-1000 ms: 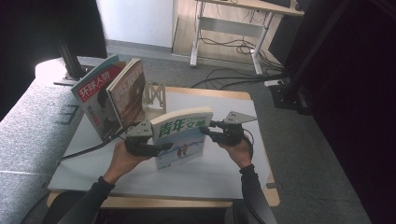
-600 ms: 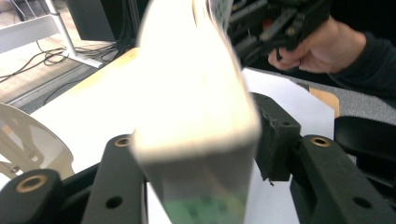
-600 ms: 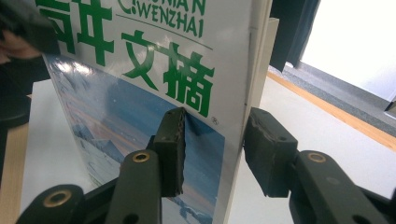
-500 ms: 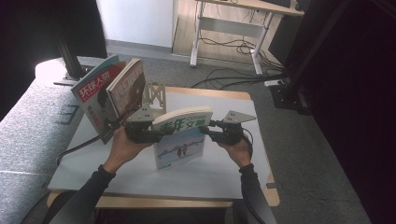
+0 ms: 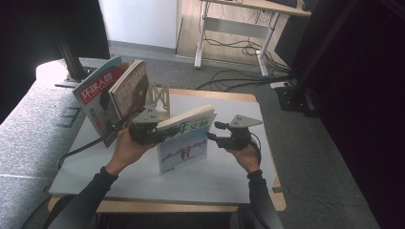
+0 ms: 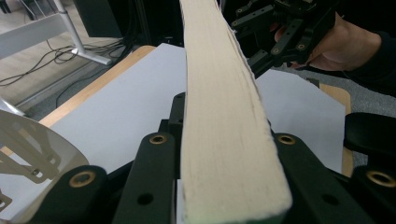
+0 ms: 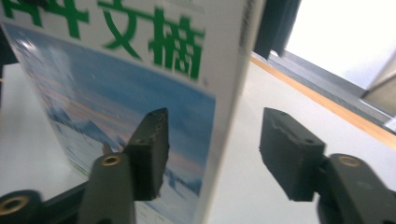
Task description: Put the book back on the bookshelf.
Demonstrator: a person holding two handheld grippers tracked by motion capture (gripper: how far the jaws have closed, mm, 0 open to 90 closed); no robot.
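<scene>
Blue-covered book (image 5: 184, 140) stands upright mid-table (image 5: 229, 176), bottom edge on the white mat. L gripper (image 5: 152, 134) has just been closing, now clamped on its page edge; R gripper (image 5: 216, 134) has just been opening, pads off the spine. Keep L grip firm, book vertical, toward the propped magazines (image 5: 114, 93) w/o tipping.

magazines (image 5: 112, 95): two, upright, leaning against bookend | bookend (image 5: 157, 98): metal, on table, just right of magazines | table (image 5: 224, 176): white sheet on top | desk (image 5: 239, 24): behind, cables beneath
</scene>
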